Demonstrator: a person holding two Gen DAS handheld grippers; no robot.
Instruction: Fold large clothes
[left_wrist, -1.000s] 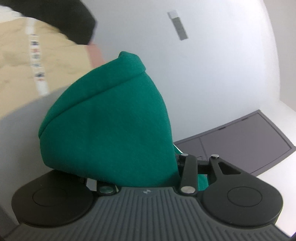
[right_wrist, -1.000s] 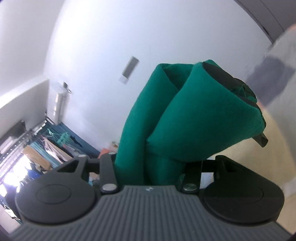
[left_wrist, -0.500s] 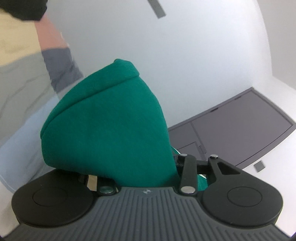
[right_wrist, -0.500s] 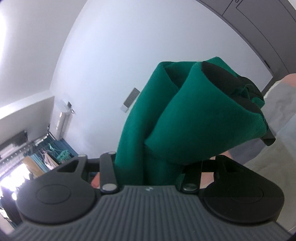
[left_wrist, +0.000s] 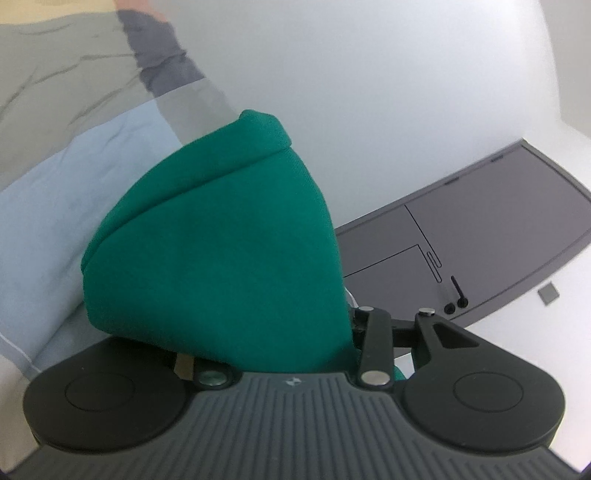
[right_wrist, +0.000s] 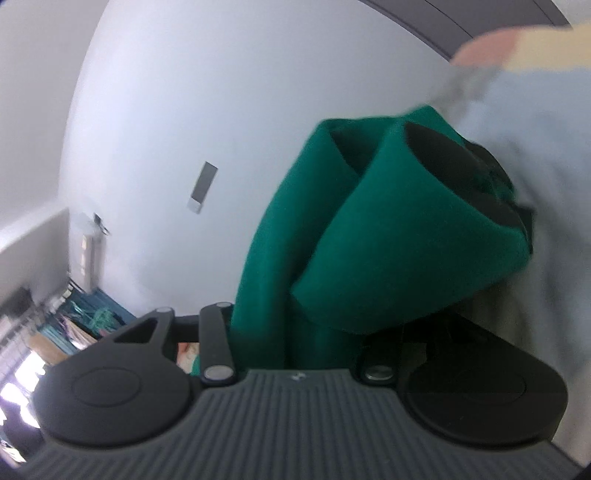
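A green garment is bunched over my left gripper, which is shut on it; the cloth hides the fingers. In the right wrist view the same green garment, with a dark inner lining showing, is draped over my right gripper, which is shut on it too. Both grippers point upward toward the ceiling and hold the cloth in the air.
The person's torso in a grey and light-blue shirt fills the left of the left wrist view and the right of the right wrist view. A grey cabinet door and white ceiling lie beyond. A clothes rack shows far off.
Both grippers have swung with the garment still held; the person's body has come further into both views, and the right wrist view is blurred by motion.
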